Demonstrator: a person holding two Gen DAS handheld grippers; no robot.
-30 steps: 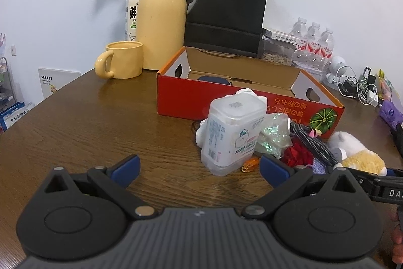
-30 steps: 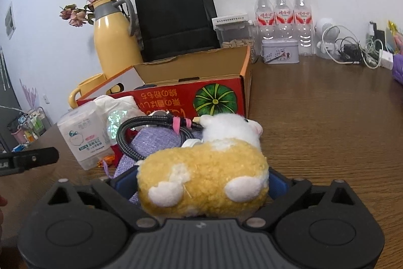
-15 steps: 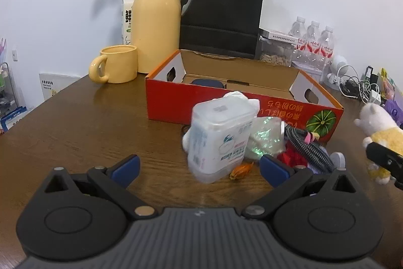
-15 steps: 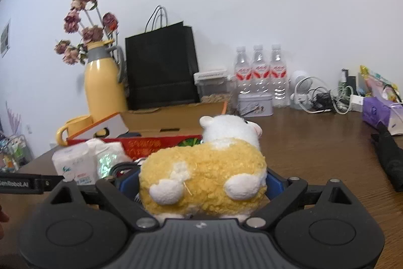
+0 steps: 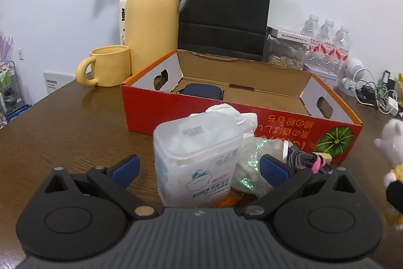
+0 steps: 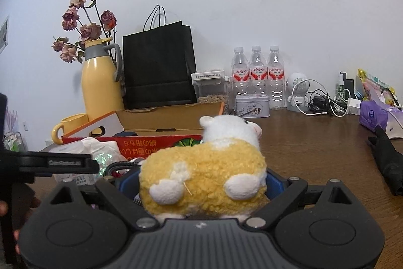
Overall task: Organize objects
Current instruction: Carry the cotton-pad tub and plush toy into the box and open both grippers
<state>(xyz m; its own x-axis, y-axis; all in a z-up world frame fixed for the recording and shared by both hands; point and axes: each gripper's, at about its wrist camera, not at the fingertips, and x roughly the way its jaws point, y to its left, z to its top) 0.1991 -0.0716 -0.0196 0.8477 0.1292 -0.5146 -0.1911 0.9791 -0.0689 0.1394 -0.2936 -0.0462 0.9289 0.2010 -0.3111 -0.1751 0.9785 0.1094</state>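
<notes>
My right gripper (image 6: 201,183) is shut on a yellow and white plush sheep (image 6: 204,168) and holds it above the table, in front of the open red cardboard box (image 6: 161,143). The sheep also shows at the right edge of the left wrist view (image 5: 391,140). My left gripper (image 5: 199,168) is open, its blue pads on either side of a white plastic container (image 5: 196,160) that stands on the table; the pads do not touch it. Behind the container lie a white bag (image 5: 234,115), a shiny wrapper (image 5: 254,158) and a braided cable (image 5: 302,158). A dark blue object (image 5: 201,91) lies in the box (image 5: 226,115).
A yellow jug (image 5: 151,14) with dried flowers, a yellow mug (image 5: 105,69) and a black paper bag (image 5: 224,14) stand behind the box. Water bottles (image 6: 257,77), a tin (image 6: 252,106), chargers and cables (image 6: 325,100) line the back right. A purple pack (image 6: 377,115) lies far right.
My right gripper lifted the plush sheep off the pile and carried it up and right. My left gripper moved forward so the white container now sits between its open fingers.
</notes>
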